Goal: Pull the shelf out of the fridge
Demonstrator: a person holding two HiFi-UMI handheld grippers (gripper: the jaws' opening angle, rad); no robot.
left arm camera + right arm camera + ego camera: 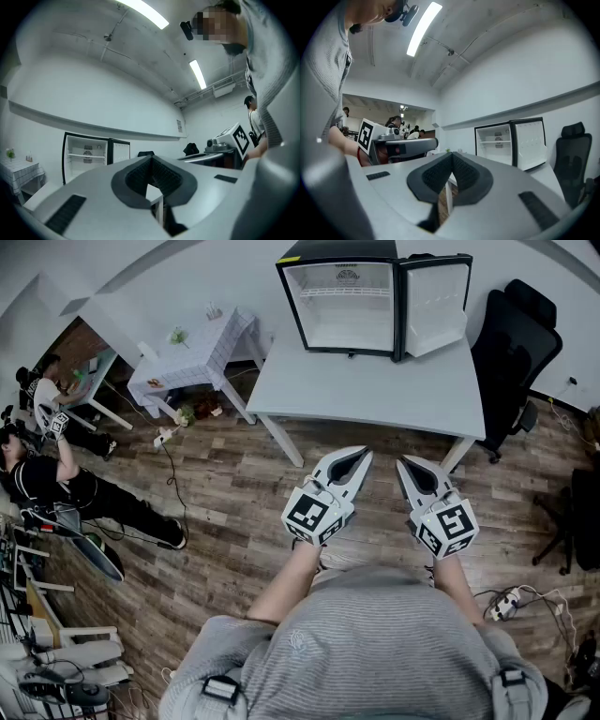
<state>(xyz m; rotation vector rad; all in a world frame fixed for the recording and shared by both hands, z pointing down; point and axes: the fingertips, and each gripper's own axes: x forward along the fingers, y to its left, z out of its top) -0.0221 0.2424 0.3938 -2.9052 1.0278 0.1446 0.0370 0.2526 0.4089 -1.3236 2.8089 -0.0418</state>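
Observation:
A small black fridge (349, 298) stands open on the white table (375, 395), its door (436, 301) swung to the right. A white wire shelf (342, 292) sits across its upper part. The shelf (86, 156) also shows far off in the left gripper view, and the shelf (493, 140) in the right gripper view. My left gripper (362, 454) and right gripper (404, 463) hang side by side over the wooden floor, short of the table's front edge. Both are shut and hold nothing. The left gripper (151, 159) and right gripper (451, 165) point toward the fridge.
A black office chair (516, 352) stands right of the table. A small table with a checkered cloth (192, 357) is at the back left. People (56, 474) sit and lie on the floor at far left, amid cables and gear. A power strip (506, 601) lies at right.

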